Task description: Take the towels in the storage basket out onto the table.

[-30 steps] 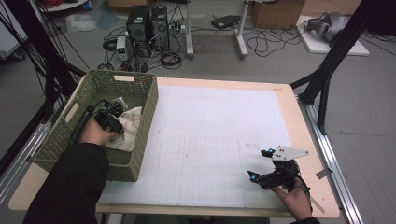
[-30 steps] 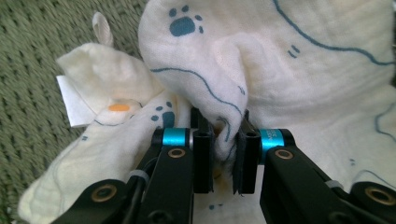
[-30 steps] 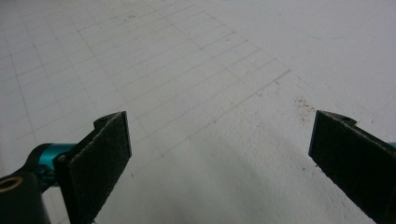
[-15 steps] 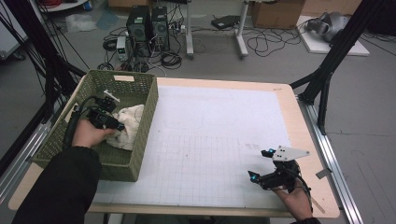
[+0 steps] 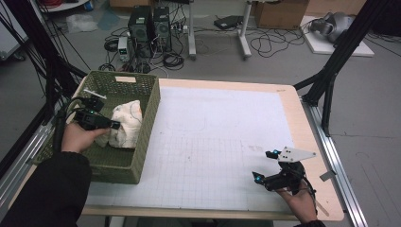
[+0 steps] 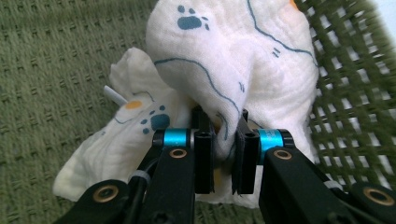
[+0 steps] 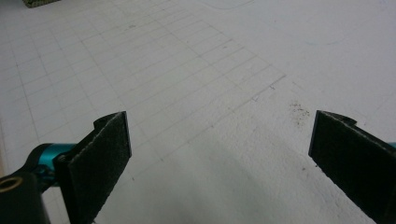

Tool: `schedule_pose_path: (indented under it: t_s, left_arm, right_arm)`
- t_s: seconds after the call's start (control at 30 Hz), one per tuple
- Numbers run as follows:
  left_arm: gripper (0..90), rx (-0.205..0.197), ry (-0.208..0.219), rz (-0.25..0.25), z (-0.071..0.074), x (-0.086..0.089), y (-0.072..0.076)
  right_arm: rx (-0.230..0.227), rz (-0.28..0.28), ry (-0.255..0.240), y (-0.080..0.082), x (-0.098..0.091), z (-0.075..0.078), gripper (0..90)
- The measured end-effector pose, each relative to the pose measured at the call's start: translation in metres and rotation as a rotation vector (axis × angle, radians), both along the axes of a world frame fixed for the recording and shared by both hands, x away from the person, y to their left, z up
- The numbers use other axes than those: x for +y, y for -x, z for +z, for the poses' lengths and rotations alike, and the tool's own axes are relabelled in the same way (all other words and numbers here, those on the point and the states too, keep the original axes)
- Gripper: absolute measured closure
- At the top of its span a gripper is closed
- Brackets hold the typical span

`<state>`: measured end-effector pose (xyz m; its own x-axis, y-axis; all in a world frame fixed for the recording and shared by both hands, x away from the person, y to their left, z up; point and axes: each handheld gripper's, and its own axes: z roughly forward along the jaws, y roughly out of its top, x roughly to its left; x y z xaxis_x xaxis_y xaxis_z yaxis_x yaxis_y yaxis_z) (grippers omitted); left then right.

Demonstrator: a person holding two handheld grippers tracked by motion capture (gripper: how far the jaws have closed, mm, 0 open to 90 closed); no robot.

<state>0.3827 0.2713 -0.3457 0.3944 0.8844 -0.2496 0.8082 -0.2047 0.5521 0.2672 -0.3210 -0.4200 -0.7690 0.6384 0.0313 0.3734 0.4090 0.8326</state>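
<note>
The left gripper (image 6: 225, 154) has its two black jaws pinched narrow on a fold of the white muslin cloth printed with blue paw marks and thin blue lines (image 6: 233, 60), the fabric bunched between the pads and bulging above them. In the high view this left gripper (image 5: 115, 126) sits inside the green woven rectangular basket (image 5: 146, 137) at the table's left edge, with the cloth (image 5: 125, 124) gathered in a soft heap against the basket's right wall. Part of the cloth lies on the basket's green floor to the left of the jaws in the left gripper view, where a small orange spot shows on it. The right gripper (image 5: 265, 165) rests low over the white gridded mat (image 5: 217, 137) near the table's front right corner, well apart from the basket. Its jaws stand wide apart with nothing between them (image 7: 219, 154), bare mat below.
</note>
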Motion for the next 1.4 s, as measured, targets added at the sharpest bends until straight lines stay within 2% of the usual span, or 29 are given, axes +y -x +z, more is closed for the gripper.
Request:
schedule_pose_path:
  t_s: [0.03, 0.13, 0.17, 0.23, 0.27, 0.3, 0.33, 0.37, 0.4, 0.57, 0.6, 0.63, 0.77, 0.83, 0.87, 0.93, 1.0, 1.07, 1.2, 1.23, 1.3, 1.4]
  left_arm:
    - [81.6, -0.004, 0.023, 0.005, 0.001, 0.001, 0.001]
    - [81.6, -0.009, 0.051, 0.009, 0.001, 0.004, 0.003]
    - [81.6, -0.015, 0.085, 0.020, 0.002, 0.007, 0.005]
    - [81.7, -0.016, 0.101, 0.020, 0.003, 0.008, 0.005]
    - [81.6, -0.020, 0.137, 0.024, 0.003, 0.011, 0.007]
    - [81.7, -0.022, 0.155, 0.029, 0.004, 0.012, 0.007]
    - [81.7, -0.022, 0.155, 0.029, 0.004, 0.012, 0.007]
    - [81.7, -0.026, 0.194, 0.044, 0.004, 0.015, 0.008]
    - [81.7, -0.028, 0.215, 0.046, 0.005, 0.017, 0.009]
    - [81.7, -0.031, 0.296, 0.077, 0.005, 0.026, 0.011]
    - [81.7, -0.031, 0.296, 0.077, 0.005, 0.026, 0.011]
    - [81.8, -0.033, 0.326, 0.085, 0.006, 0.029, 0.012]
    - [81.8, -0.045, 0.404, 0.103, 0.007, 0.034, 0.013]
    - [81.8, -0.045, 0.418, 0.105, 0.007, 0.035, 0.013]
    - [81.8, -0.048, 0.448, 0.103, 0.007, 0.037, 0.013]
    - [81.9, -0.047, 0.482, 0.110, 0.008, 0.038, 0.014]
    - [81.8, -0.049, 0.494, 0.114, 0.008, 0.039, 0.014]
    - [81.9, -0.053, 0.540, 0.127, 0.009, 0.042, 0.014]
    - [81.9, -0.061, 0.616, 0.129, 0.011, 0.046, 0.015]
    - [81.9, -0.061, 0.616, 0.129, 0.011, 0.046, 0.015]
    - [82.2, -0.065, 0.663, 0.113, 0.014, 0.048, 0.016]
    - [82.2, -0.065, 0.684, 0.100, 0.016, 0.048, 0.016]
  right_arm:
    - [-0.003, -0.001, -0.001, 0.000, -0.001, 0.000, 4.7]
    - [-0.005, -0.009, -0.008, 0.000, -0.002, 0.001, 4.7]
    - [-0.005, -0.013, -0.011, 0.000, -0.004, 0.002, 4.7]
    - [-0.008, -0.016, -0.015, -0.001, -0.006, 0.002, 4.7]
    - [-0.006, -0.021, -0.013, -0.001, -0.006, 0.002, 4.7]
    - [-0.007, -0.020, -0.013, -0.001, -0.007, 0.002, 4.7]
    - [-0.008, -0.020, -0.015, -0.001, -0.007, 0.002, 4.7]
    - [-0.005, -0.024, -0.016, -0.002, -0.007, 0.002, 4.7]
    - [-0.004, -0.023, -0.015, -0.002, -0.008, 0.002, 4.7]
    - [-0.004, -0.027, -0.018, -0.002, -0.009, 0.001, 4.7]
    - [-0.003, -0.026, -0.017, -0.002, -0.009, 0.001, 4.7]
    - [-0.003, -0.026, -0.017, -0.002, -0.009, 0.001, 4.7]
    - [-0.008, -0.027, -0.018, -0.003, -0.009, 0.002, 4.7]
    - [-0.008, -0.028, -0.018, -0.003, -0.010, 0.002, 4.7]
    - [-0.005, -0.028, -0.019, -0.003, -0.010, 0.002, 4.7]
    - [-0.011, -0.028, -0.016, -0.003, -0.010, 0.001, 4.7]
    - [-0.006, -0.028, -0.018, -0.003, -0.010, 0.001, 4.7]
    - [-0.003, -0.030, -0.019, -0.003, -0.011, 0.002, 4.7]
    - [-0.009, -0.029, -0.018, -0.004, -0.012, 0.002, 4.7]
    - [-0.008, -0.028, -0.017, -0.004, -0.012, 0.001, 4.7]
    - [-0.010, -0.029, -0.018, -0.005, -0.012, 0.001, 4.7]
    - [-0.004, -0.028, -0.018, -0.005, -0.012, 0.001, 4.7]
